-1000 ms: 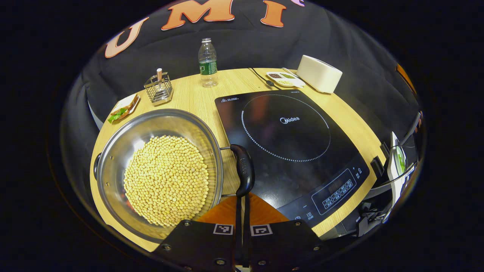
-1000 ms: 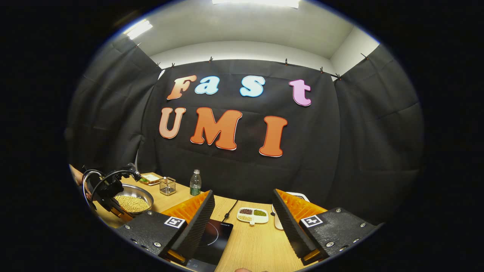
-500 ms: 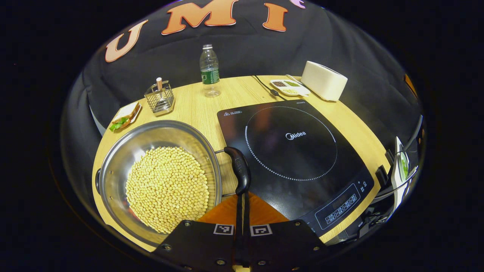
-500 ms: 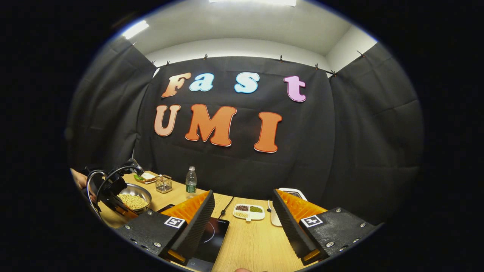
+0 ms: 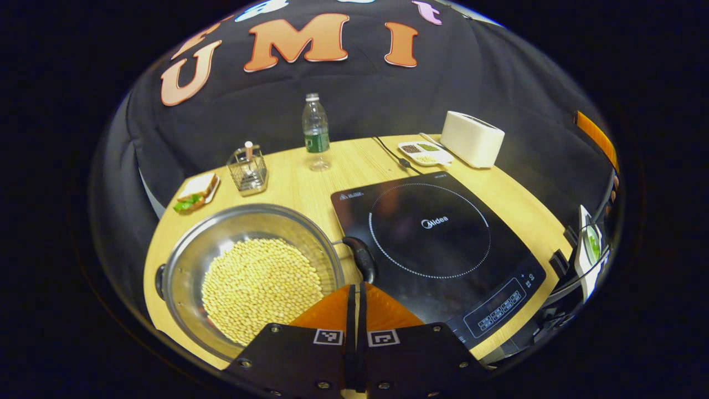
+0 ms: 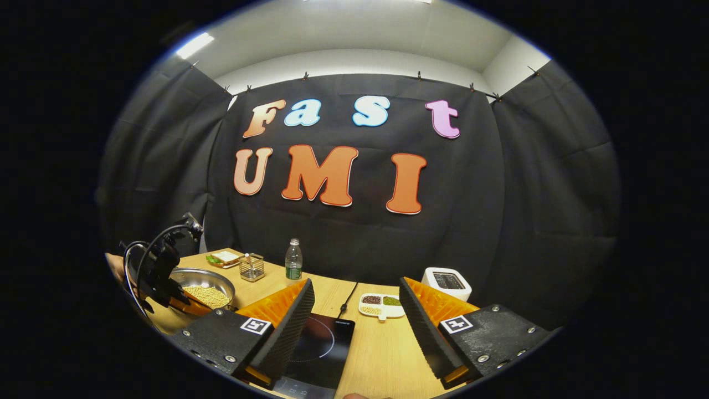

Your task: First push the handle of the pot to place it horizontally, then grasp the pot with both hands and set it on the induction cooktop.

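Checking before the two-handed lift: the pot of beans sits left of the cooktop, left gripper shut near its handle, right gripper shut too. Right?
Not quite: the right gripper is open, its fingers wide apart in the right gripper view. The rest holds: in the left gripper view the pot sits left of the cooktop, and the left gripper is shut near the handle.

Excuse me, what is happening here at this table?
A person holds a gripper in each hand. The left gripper, fingers together, is right at the black handle of a steel pot full of yellow beans, apparently to push it flat. The pot sits on the wooden table beside the induction cooktop, not yet on it. The right gripper hangs open in the air above the table and holds nothing.
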`<state>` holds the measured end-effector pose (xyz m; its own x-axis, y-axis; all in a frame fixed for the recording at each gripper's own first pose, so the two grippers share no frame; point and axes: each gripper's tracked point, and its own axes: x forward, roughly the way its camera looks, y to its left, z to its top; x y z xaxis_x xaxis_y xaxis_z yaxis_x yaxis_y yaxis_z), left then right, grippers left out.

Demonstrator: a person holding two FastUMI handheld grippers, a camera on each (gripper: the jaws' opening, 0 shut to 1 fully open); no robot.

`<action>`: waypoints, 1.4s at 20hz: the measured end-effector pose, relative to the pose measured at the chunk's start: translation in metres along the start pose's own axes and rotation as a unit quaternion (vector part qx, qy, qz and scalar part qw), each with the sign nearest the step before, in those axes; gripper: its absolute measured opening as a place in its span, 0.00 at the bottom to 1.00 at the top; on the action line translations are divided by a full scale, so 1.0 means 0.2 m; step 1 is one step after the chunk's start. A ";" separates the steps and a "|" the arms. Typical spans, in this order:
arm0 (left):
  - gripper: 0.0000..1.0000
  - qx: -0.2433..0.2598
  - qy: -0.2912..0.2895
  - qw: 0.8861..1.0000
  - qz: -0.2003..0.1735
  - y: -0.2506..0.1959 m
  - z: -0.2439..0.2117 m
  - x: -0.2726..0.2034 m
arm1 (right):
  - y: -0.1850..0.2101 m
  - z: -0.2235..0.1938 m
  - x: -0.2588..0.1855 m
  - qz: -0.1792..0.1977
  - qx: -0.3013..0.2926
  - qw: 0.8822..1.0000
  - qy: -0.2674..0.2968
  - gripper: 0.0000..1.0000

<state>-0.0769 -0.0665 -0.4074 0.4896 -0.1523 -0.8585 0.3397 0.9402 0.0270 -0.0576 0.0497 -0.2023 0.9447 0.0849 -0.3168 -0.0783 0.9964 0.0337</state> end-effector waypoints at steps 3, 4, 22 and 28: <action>0.02 0.000 -0.032 0.999 0.006 0.08 0.06 -0.08 | 0.05 -0.01 0.00 0.013 0.007 0.999 0.029 0.95; 0.02 -0.006 -0.040 0.999 0.012 0.13 0.07 -0.11 | 0.06 -0.02 0.00 0.014 0.008 0.999 0.037 0.95; 0.88 -0.029 -0.090 0.978 0.185 1.21 0.12 -0.48 | 0.73 -0.33 0.20 0.108 0.040 0.972 0.206 0.95; 0.88 -0.041 -0.076 0.982 0.166 1.25 0.06 -0.42 | 1.07 -0.50 0.29 0.148 0.066 0.947 0.279 0.96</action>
<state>-0.0234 0.1769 -0.3225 0.6795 0.1291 -0.7222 0.0782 0.9660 0.2462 -0.0521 0.2689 -0.3081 0.5694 0.3879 -0.7248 -0.2388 0.9217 0.3057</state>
